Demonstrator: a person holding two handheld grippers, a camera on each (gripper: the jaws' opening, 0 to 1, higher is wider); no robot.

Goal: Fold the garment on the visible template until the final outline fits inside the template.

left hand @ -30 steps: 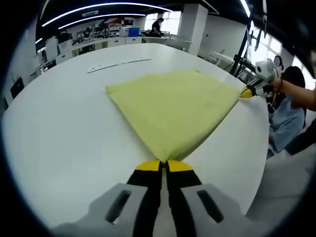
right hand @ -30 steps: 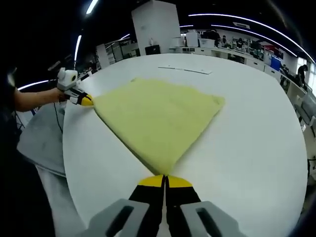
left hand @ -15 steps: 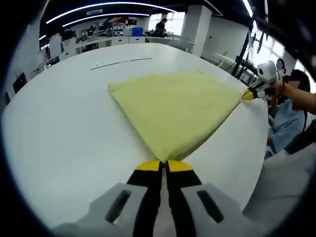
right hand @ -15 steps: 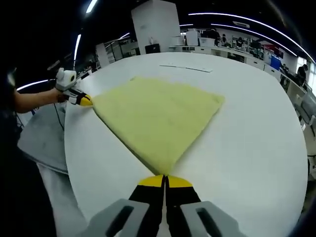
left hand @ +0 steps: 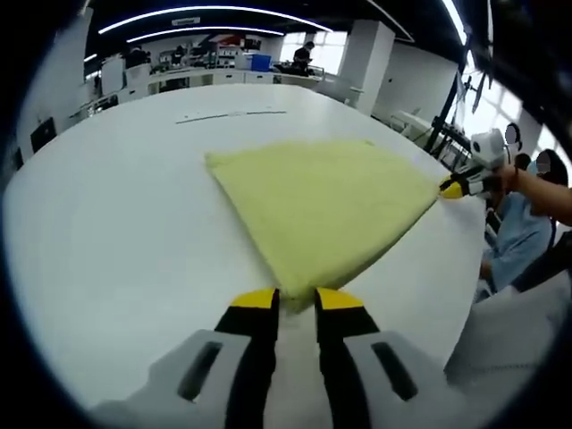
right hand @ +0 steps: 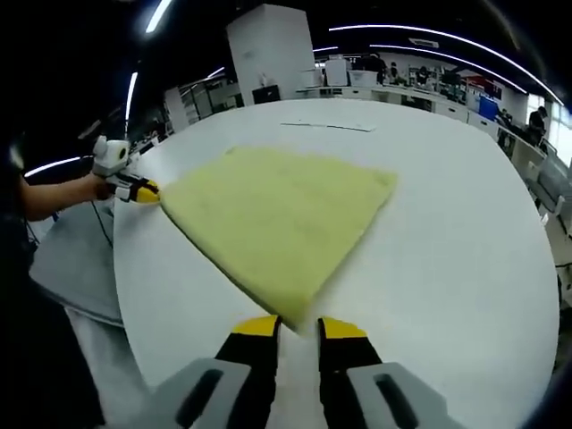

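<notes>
The folded yellow garment lay flat on the white tabletop, its near corners just in front of the left tool and the right tool, both with jaws apart.

A soft, matt yellow cloth with a faintly nubby weave is seen spread on a smooth white table with a slight sheen. The left gripper and right gripper are shown in matt grey plastic, tipped with glossy yellow and black pads.
</notes>
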